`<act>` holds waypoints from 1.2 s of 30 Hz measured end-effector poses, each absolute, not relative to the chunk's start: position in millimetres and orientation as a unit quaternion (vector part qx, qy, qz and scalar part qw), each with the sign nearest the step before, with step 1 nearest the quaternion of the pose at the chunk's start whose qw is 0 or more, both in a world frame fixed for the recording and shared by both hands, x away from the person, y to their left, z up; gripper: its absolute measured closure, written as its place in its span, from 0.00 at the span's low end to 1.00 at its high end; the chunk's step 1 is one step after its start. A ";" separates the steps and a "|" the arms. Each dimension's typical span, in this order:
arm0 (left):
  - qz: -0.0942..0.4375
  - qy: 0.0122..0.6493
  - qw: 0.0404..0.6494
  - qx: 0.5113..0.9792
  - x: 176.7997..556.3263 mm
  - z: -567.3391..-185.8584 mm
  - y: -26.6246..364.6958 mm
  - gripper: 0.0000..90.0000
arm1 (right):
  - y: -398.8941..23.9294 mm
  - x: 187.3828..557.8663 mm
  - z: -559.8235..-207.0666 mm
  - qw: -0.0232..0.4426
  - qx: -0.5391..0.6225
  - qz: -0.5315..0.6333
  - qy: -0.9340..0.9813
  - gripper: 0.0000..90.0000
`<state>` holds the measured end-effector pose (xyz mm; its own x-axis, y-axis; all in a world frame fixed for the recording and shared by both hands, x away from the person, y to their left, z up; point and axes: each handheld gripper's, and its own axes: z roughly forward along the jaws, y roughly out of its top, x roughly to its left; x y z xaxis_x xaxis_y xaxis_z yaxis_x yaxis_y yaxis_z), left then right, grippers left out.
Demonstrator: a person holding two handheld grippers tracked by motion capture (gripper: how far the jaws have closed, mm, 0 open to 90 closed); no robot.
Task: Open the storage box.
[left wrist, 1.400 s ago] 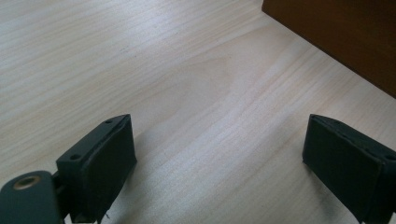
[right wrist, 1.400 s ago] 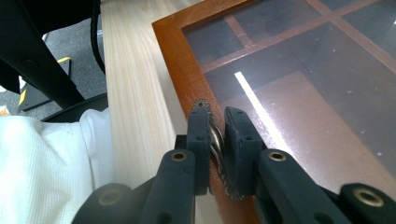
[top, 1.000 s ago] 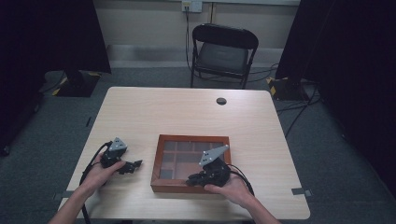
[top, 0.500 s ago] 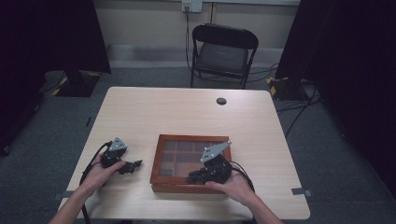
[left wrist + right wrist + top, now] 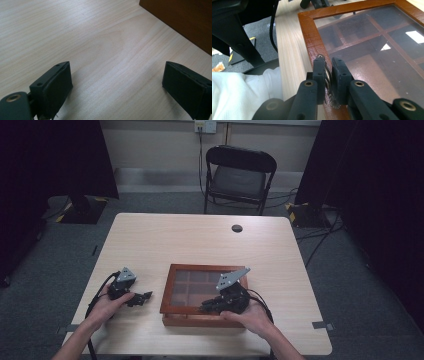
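Two grippers in play. Left gripper (image 5: 143, 297) rests on the table (image 5: 190, 245) just left of the wooden box (image 5: 175, 290), jaws spread wide, nothing between them; left gripper view has bare tabletop and the box's side wall at upper right. Right gripper (image 5: 328, 65) sits at the near front edge of the box, jaws clenched on a small metal knob or clasp (image 5: 327, 75) at the frame of the glass lid (image 5: 382, 47). Likely step: lid-opening grasp made, lid still down. Next move probably calls for lifting while keeping the pinch; left may need to steady the box. Empty compartments visible under glass. Beyond: black grommet (image 5: 237, 228), folding chair (image 5: 240, 175). Nothing blocks the lid's swing.
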<state>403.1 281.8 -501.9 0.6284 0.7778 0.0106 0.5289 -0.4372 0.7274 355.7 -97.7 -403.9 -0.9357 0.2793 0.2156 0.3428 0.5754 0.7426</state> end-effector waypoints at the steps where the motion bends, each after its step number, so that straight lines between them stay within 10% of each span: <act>1: 0.175 0.394 0.355 0.829 403.0 -501.9 281.8 0.09 | -97.7 355.7 -403.9 0.037 -0.175 -0.426 -0.887 0.91; 36: 0.177 0.394 0.356 0.829 403.0 -502.1 281.6 0.09 | -100.2 361.7 -380.5 0.026 -0.180 -0.441 -0.879 0.91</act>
